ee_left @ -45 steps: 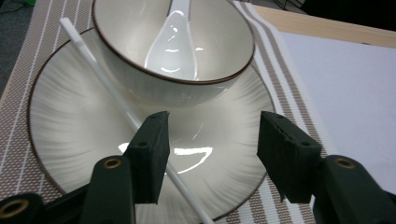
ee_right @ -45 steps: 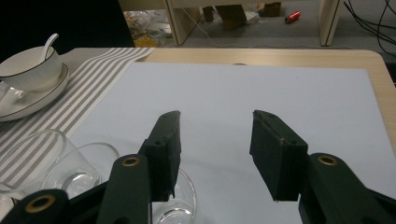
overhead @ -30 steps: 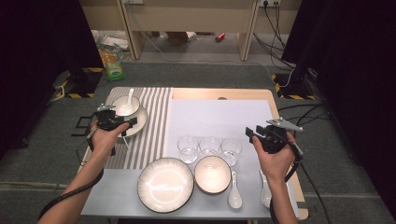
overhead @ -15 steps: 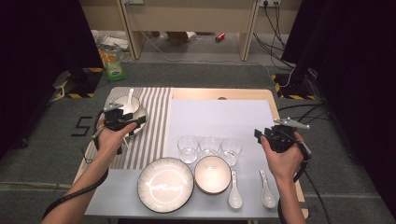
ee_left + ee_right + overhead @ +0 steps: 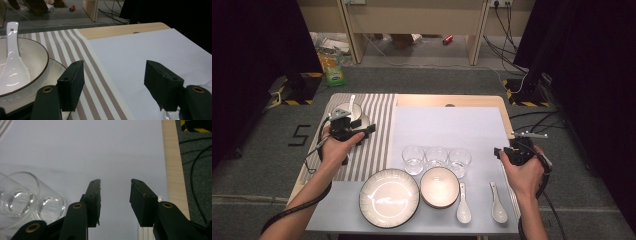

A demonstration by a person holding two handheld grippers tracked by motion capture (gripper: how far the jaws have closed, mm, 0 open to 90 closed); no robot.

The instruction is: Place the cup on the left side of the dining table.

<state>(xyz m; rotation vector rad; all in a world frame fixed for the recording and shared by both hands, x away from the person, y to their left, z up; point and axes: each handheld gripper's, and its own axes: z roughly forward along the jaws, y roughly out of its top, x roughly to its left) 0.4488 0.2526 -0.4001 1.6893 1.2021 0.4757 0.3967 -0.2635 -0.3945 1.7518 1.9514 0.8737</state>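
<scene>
My left gripper hovers over the striped placemat, just in front of a white bowl that holds a white spoon and sits on a plate. Its jaws stand wide open with nothing between them. My right gripper hangs near the table's right edge, right of three clear glasses. In the right gripper view its jaws have just been closing but still stand apart, with bare white mat between them and a glass off to the left.
At the near edge lie a large ribbed plate, a white bowl and two white spoons. A pale grey mat covers the table's middle. The wooden table edge runs close on the right.
The left gripper has drifted to the right, away from the bowl with the spoon. The right gripper has shifted slightly right and lower, and its jaws stand narrower than before.
</scene>
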